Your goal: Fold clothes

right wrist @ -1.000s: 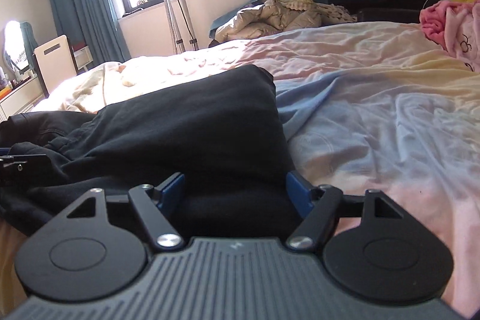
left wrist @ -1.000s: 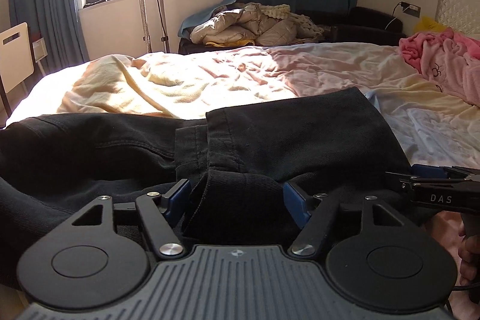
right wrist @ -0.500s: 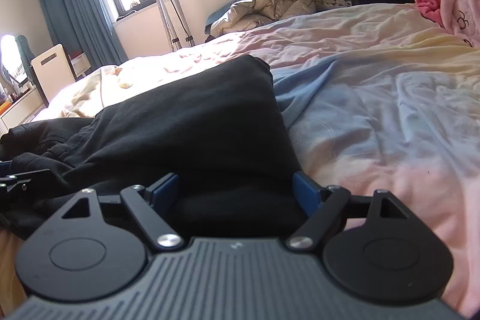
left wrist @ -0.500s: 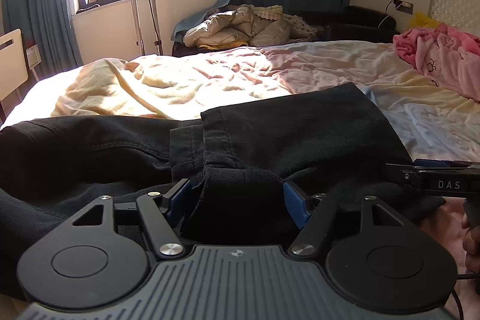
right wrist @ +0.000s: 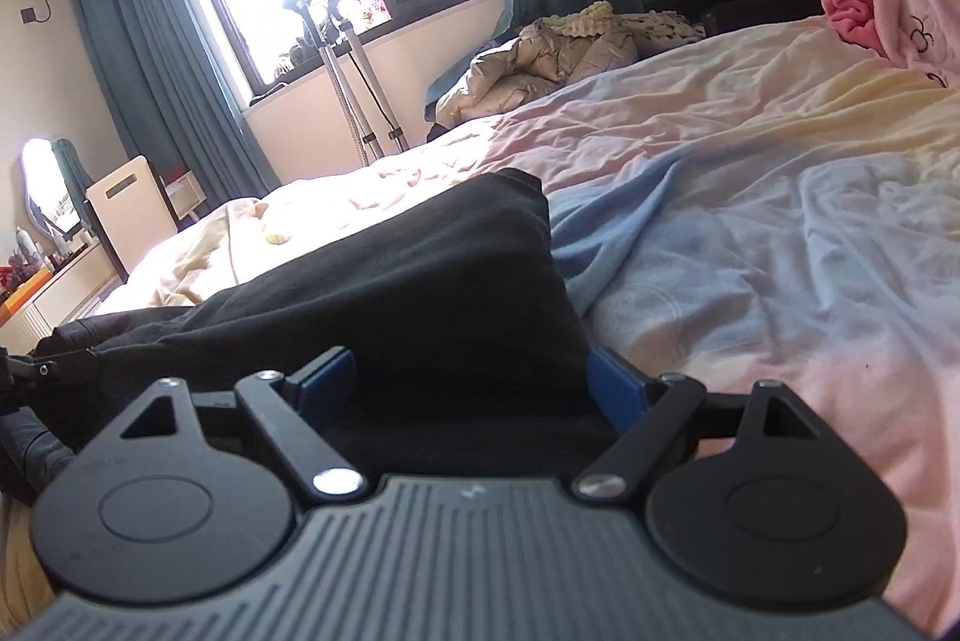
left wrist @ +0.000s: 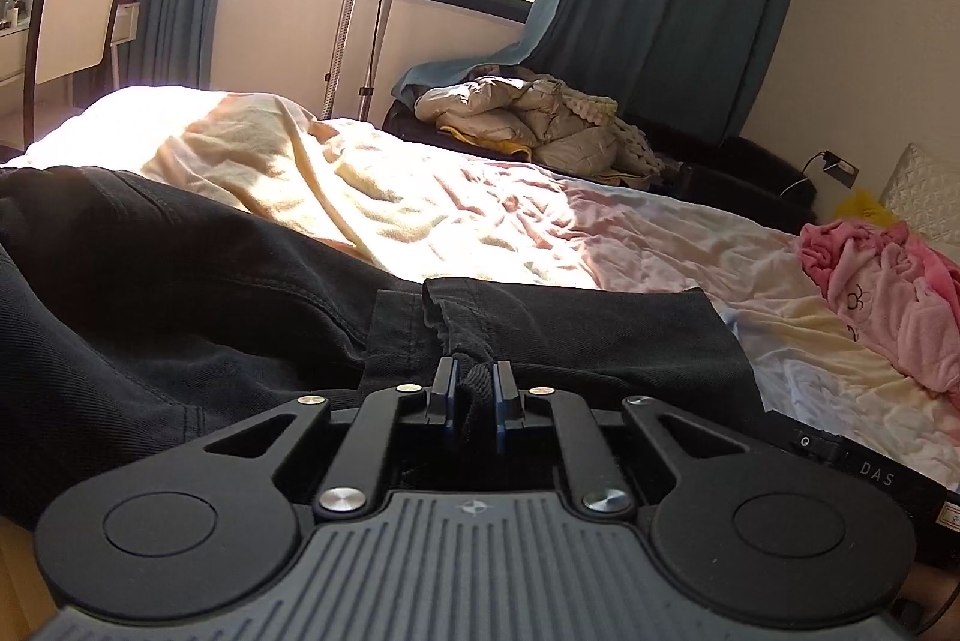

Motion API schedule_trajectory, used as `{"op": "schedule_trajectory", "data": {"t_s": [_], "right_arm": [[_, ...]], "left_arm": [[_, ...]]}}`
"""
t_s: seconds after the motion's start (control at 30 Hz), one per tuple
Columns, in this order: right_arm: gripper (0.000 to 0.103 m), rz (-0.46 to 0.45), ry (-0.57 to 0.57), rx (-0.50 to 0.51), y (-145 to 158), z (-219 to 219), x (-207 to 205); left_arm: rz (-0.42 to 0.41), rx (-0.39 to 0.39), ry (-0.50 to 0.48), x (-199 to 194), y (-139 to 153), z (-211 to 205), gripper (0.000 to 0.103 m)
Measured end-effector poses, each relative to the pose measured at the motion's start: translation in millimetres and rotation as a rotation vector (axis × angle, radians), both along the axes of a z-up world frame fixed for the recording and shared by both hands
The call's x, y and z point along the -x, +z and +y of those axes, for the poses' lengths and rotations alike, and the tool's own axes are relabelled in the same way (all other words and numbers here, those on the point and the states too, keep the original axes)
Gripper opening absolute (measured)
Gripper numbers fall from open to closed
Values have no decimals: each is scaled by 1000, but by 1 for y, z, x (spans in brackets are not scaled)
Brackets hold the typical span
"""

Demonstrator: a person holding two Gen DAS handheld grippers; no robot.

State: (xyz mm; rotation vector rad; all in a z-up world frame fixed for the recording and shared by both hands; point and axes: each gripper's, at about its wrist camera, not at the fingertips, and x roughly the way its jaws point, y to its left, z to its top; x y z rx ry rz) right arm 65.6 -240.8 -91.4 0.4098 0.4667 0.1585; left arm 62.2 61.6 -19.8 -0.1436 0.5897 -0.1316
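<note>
Pinching a ridge of black cloth at lower centre of its own view, the left gripper [left wrist: 474, 395] has just closed, its blue pads pressed on a fold of the black trousers [left wrist: 252, 305]. The right gripper [right wrist: 474, 383] has just been opening; its jaws stand wide with the trouser leg lying between them, the pads not visibly pressing. From the left jaws the garment's long axis runs from the frame's left edge to right of centre, hems ending just ahead. Judging by this, the right hand must grip next. Beyond lies a rumpled pastel bedsheet [right wrist: 750, 221], a pink garment [left wrist: 888, 293] at right, then a beige puffer jacket [left wrist: 528, 119], crutches [left wrist: 360, 11], teal curtains and a sunlit window.
</note>
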Motion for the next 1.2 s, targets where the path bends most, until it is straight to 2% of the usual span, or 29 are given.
{"op": "schedule_trajectory", "data": {"t_s": [0.1, 0.17, 0.23, 0.37, 0.5, 0.63, 0.73, 0.8, 0.87, 0.97, 1.03, 1.2], "right_arm": [[88, -12, -12, -62, 2, -7, 1], [88, 19, 1, -119, -6, -13, -5], [91, 40, 12, -178, -13, -18, -11], [94, 60, 29, -284, -23, -31, -24], [94, 146, 63, -360, -42, -36, -44], [96, 100, 131, -372, -26, -27, -44], [96, 22, 136, -506, -18, -37, -39], [95, 75, 123, -529, -23, -42, -43], [93, 182, 89, -507, -35, -42, -49], [91, 208, 86, -454, -39, -35, -49], [93, 188, 107, -458, -31, -30, -49], [94, 74, 115, -557, -12, -37, -40]], "left_arm": [[52, -91, 17, -11, -20, -12, 14], [53, -160, 21, -14, -28, -23, 14], [46, -192, 26, -16, -31, -30, 15], [39, -194, 36, -13, -31, -29, 18], [41, -191, 48, -12, -31, -26, 24], [45, -206, 58, -14, -31, -29, 24], [46, -216, 61, -14, -32, -31, 24], [46, -223, 57, -15, -32, -32, 27], [48, -231, 56, -15, -33, -34, 29], [49, -234, 60, -15, -33, -34, 29], [52, -234, 63, -16, -34, -35, 29], [59, -228, 62, -17, -33, -34, 29]]}}
